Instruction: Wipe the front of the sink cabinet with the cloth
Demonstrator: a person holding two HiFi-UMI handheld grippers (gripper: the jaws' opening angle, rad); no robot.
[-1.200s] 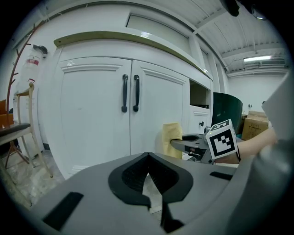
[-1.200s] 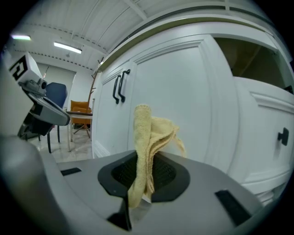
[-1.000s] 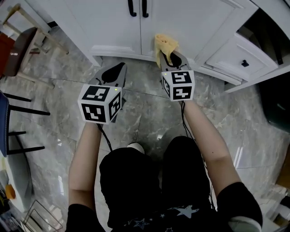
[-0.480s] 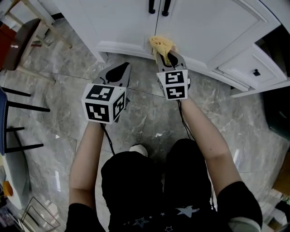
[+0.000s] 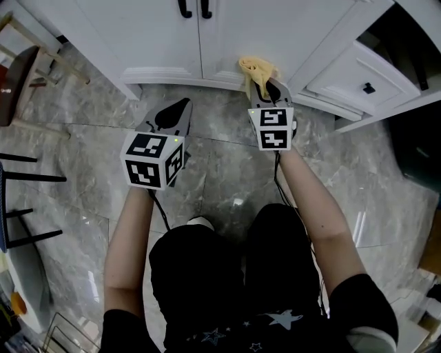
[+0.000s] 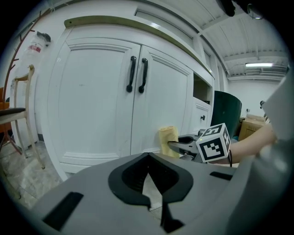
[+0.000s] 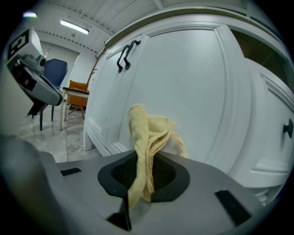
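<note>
Shifted rightward in the last half second, the yellow cloth (image 5: 256, 71) now lies farther from the two black door handles (image 5: 193, 8), which stand at its 10 o'clock in the head view. It is bunched against the foot of the right-hand door of the white sink cabinet (image 5: 138, 27), low down by the base moulding. The right gripper (image 5: 264, 87) has its jaws clenched on the cloth, whose folds rise upright out of them towards the door. The left gripper (image 5: 172, 114) hangs at the right gripper's 8 o'clock, over the grey marble floor (image 5: 220, 165) and apart from the cabinet; its jaws are closed together with nothing between them. At the cloth's 3 o'clock, a white drawer (image 5: 344, 79) carries a small black knob (image 5: 368, 88).
</note>
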